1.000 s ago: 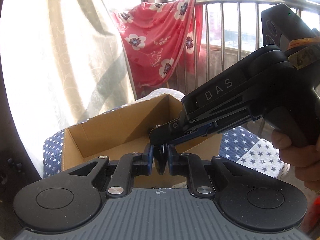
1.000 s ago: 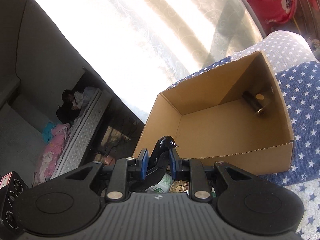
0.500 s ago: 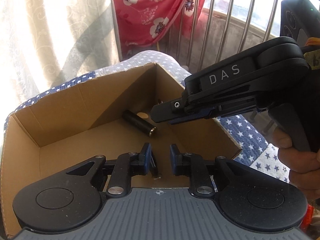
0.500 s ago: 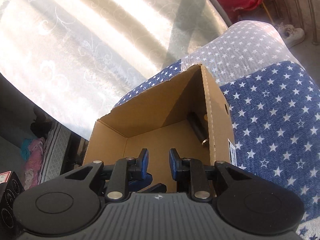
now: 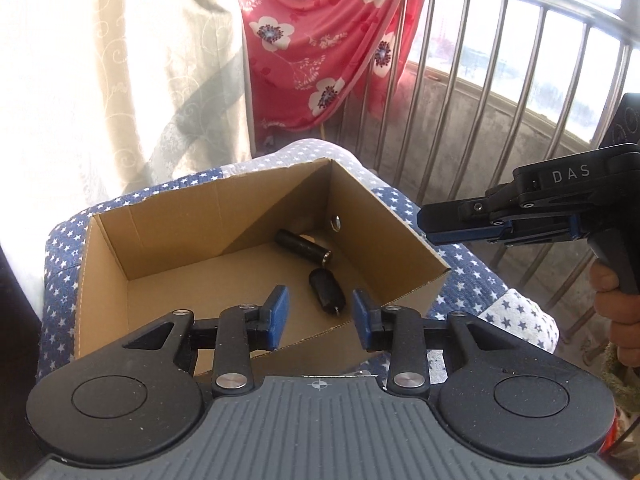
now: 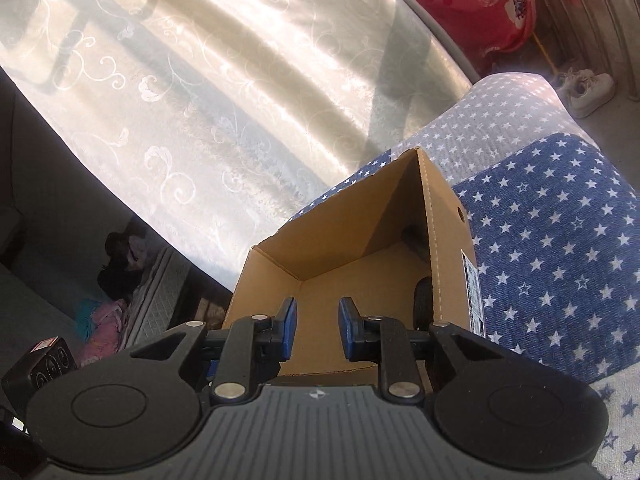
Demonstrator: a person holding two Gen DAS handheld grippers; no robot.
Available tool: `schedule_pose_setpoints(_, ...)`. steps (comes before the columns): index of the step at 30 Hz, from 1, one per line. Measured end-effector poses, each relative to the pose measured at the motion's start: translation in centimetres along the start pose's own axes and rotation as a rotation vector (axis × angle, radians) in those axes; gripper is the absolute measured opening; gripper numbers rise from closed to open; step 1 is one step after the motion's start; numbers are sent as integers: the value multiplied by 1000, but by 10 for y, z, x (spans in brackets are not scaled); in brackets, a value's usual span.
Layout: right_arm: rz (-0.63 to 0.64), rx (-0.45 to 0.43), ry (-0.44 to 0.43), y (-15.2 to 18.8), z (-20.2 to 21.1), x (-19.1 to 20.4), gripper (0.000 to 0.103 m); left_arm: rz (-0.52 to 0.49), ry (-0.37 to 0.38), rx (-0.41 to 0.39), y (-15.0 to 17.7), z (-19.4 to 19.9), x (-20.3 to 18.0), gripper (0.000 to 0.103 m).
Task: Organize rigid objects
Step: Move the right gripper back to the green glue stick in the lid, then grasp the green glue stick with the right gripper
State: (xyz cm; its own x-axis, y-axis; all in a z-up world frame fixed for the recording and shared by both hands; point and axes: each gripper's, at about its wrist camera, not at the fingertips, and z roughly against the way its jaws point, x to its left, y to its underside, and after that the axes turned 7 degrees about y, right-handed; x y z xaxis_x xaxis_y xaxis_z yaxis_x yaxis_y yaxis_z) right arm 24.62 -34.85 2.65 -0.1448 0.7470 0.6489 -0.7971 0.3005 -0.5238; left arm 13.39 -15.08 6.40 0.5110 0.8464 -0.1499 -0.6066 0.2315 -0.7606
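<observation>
The box (image 5: 172, 240) sits on the starred cloth (image 5: 472, 280) and holds 2 dark cylinders. The stubby one (image 5: 326, 290) lies at 12 o'clock between the left gripper's (image 5: 318, 316) just-opened, empty fingers, long axis probably toward 11. The right gripper (image 6: 314, 330), at 3 o'clock, is slightly spread and empty.

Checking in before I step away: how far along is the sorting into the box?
Done: two dark cylinders lie in the cardboard box. In hand: nothing; the left hand-held gripper, jaws just opened, and the right hand-held gripper are both empty. Left: no other loose objects show here.
</observation>
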Motion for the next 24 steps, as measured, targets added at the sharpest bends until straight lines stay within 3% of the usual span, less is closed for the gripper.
schedule_pose_setpoints(5,-1,28,-61,38,12,8,25,-5,-13,-2,37,36,3,36)
schedule_pose_setpoints(10,-28,176,-81,76,-15,16,25,-10,-16,36,83,46,3,36)
schedule_pose_setpoints(15,-59,334,-55,104,-59,21,25,-15,-39,90,120,40,2,36)
schedule_pose_setpoints(24,-89,450,34,128,-95,29,25,10,-5,104,143,31,9,33)
